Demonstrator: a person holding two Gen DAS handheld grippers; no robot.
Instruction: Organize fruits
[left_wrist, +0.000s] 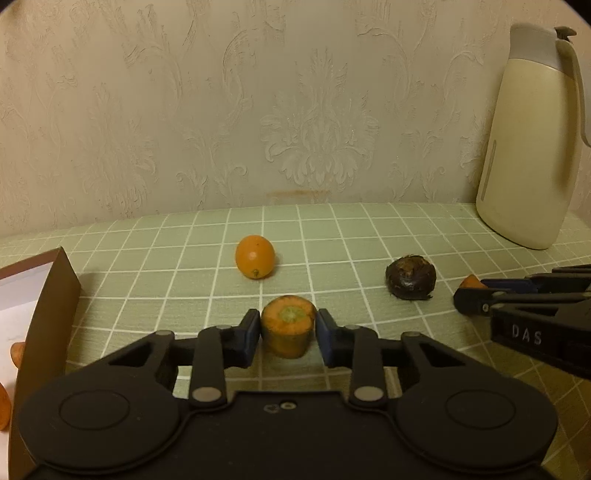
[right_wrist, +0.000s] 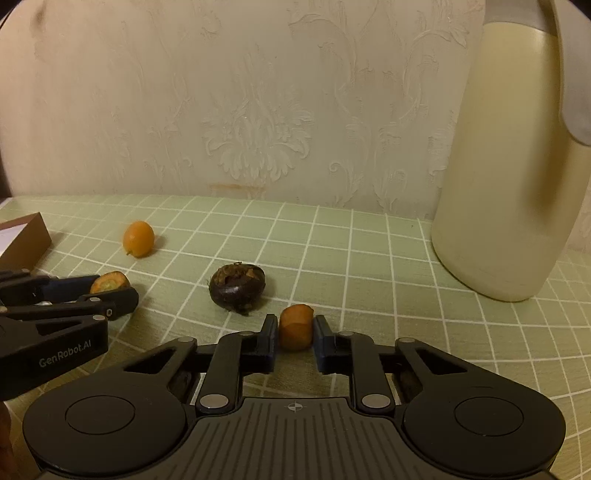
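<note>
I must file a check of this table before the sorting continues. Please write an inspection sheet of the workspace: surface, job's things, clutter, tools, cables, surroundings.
Surface: table with green checked cloth, flat, no spill seen.
Job's things: carrot chunk with cut top between the left pads; smaller carrot piece between the right pads; kumquat-like orange fruit and dark round fruit lying loose, apart from each other; brown box at the left edge, with orange pieces beside it.
Clutter: cream jug standing upright at the back right.
Tools: left tool shut on its chunk; right tool shut on its piece.
Cables: nothing seen.
Surroundings: embossed pale wallpaper behind the table.
</note>
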